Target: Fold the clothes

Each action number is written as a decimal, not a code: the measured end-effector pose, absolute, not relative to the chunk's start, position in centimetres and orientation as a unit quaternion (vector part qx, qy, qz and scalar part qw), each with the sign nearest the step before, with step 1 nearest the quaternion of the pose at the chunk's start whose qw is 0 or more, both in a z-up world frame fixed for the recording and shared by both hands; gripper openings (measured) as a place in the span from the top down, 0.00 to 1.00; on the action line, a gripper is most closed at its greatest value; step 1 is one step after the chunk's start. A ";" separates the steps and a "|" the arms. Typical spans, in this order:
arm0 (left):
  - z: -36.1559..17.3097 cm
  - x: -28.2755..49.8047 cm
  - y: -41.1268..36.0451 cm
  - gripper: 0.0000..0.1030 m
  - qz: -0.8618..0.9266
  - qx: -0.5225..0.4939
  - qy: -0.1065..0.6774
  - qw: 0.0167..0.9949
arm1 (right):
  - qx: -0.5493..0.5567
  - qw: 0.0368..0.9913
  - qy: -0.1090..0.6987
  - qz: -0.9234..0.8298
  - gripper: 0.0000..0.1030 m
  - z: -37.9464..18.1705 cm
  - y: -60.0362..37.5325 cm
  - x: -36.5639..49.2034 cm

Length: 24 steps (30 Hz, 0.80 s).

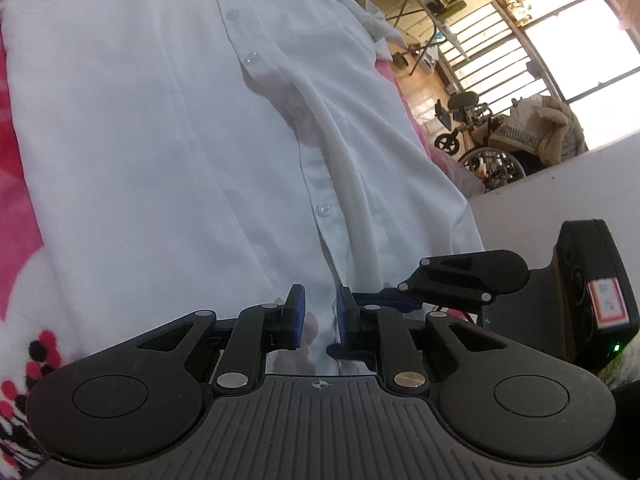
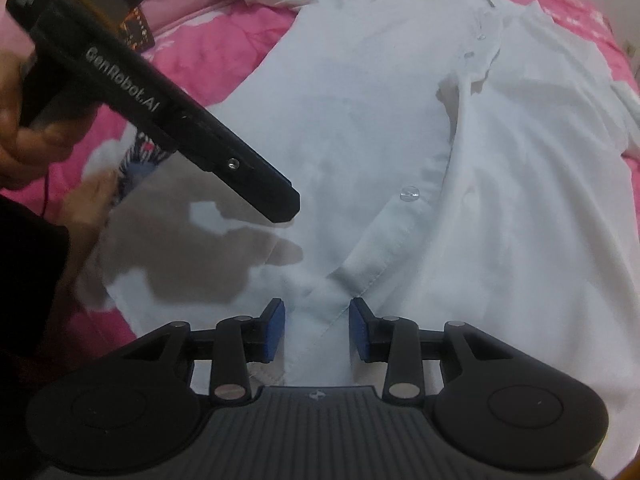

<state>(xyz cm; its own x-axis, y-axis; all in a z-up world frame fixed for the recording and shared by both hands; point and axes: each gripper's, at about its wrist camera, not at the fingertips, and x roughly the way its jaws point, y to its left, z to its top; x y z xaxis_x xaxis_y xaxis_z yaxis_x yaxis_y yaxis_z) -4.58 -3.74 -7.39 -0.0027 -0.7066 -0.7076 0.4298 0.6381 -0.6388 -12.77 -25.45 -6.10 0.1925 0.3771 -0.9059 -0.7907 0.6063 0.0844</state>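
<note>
Bed cover [image 2: 240, 36]: pink, patterned, under everything.
Shirt [image 1: 160, 140]: white, buttoned, spread flat on the bed, front up.
Left gripper [image 1: 321, 322]: narrow gap, hem by the button strip between its blue pads; whether they pinch it I cannot tell.
Right gripper [image 2: 317, 330]: partly apart, pads astride the lower strip, not pressing it.
Hand [image 2: 24, 128]: grasps the left gripper's handle.
</note>
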 end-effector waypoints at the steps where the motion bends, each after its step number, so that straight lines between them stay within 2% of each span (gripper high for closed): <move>1: -7.4 -4.6 -3.7 0.85 -0.409 -0.119 0.578 0.696 | -0.210 0.747 0.496 0.390 0.72 -6.1 -25.4 -12.9; 2: -7.4 -4.5 -3.6 0.85 -0.410 -0.119 0.578 0.695 | -0.211 0.749 0.493 0.389 0.83 -6.1 -25.4 -12.9; 4: -7.4 -4.5 -3.4 0.85 -0.413 -0.118 0.578 0.694 | -0.207 0.749 0.494 0.389 0.95 -5.9 -25.8 -12.8; 5: -7.4 -4.5 -3.3 0.85 -0.414 -0.117 0.577 0.694 | -0.203 0.747 0.497 0.393 0.96 -5.8 -26.0 -12.6; 19: -7.2 -4.9 -3.5 0.85 -0.420 -0.101 0.567 0.701 | -0.183 0.676 0.512 0.498 0.97 -2.9 -28.0 -11.3; 24: -7.3 -4.8 -3.5 0.85 -0.411 -0.096 0.563 0.711 | -0.242 0.649 0.506 0.513 0.96 -4.3 -26.1 -12.4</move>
